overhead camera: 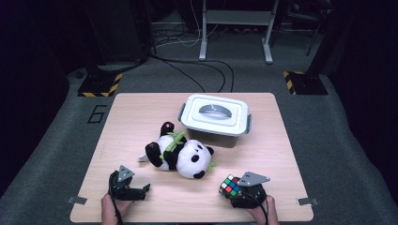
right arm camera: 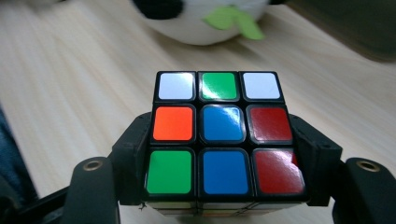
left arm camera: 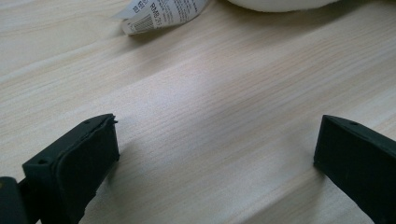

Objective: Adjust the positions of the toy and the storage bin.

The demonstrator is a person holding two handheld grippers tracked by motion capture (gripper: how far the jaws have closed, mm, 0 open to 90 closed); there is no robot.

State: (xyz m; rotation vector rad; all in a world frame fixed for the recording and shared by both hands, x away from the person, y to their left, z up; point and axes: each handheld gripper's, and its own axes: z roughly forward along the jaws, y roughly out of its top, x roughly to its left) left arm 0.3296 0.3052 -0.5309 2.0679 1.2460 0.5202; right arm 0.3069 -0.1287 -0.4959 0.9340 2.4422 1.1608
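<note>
High view: light wooden table [overhead camera: 141, 112], with a grey-white lidded plastic storage box [overhead camera: 215, 117] at the far centre, lid on and handle folded flat. It's probably the drop-off point, but it can't take anything until the lid comes off. A black-and-white plush panda with green leaf trim [overhead camera: 180, 153] lies on its side just in front of the box, mid-table. The right gripper [overhead camera: 233, 187] is at the near right edge, clamped on a multicoloured plastic puzzle cube [overhead camera: 230, 185]. The left gripper [overhead camera: 141, 191] is at the near left edge, jaws apart and holding nothing. I'd say it's parked clear so it stays free for the lid or the panda.

Left gripper view: the two black jaws stand wide apart over bare wood with nothing between them. The panda's white printed fabric tag [left arm camera: 161, 11] lies flat on the table at the far side, well apart from the jaws.

Right gripper view: the cube [right arm camera: 223, 140] sits square between the jaws, gripped on opposite side faces near the bottom layer. That's a flat-on-flat hold, so it shouldn't twist. Top face is mixed white, green, orange, blue and red. The panda [right arm camera: 205, 18] is near, just beyond the cube.
</note>
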